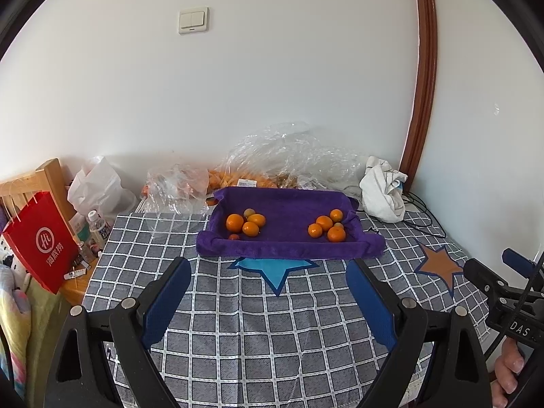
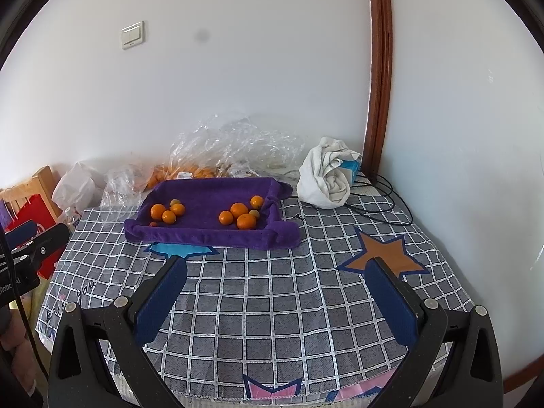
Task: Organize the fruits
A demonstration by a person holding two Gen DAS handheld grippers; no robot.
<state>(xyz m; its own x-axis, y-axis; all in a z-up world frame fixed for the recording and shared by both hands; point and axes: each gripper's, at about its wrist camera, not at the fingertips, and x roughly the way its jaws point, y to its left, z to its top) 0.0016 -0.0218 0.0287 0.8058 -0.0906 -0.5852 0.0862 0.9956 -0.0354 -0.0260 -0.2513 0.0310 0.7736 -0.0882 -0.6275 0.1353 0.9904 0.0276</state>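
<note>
A purple cloth tray (image 1: 289,248) (image 2: 210,234) lies on the checked tablecloth near the wall. Inside it, several small orange fruits sit in two groups: a left group (image 1: 243,222) (image 2: 166,212) and a right group (image 1: 326,226) (image 2: 239,216). My left gripper (image 1: 268,268) stands open above the cloth, short of the tray, with nothing between its blue pads. My right gripper (image 2: 277,265) is likewise open and empty, further to the right, also short of the tray. Each gripper shows at the edge of the other's view.
Crumpled clear plastic bags (image 1: 285,156) (image 2: 234,142) with more orange fruit lie behind the tray. A white cloth bundle (image 1: 382,188) (image 2: 326,176) and black cables are at the back right. A red paper bag (image 1: 40,241), bottles and a white bag stand left of the table.
</note>
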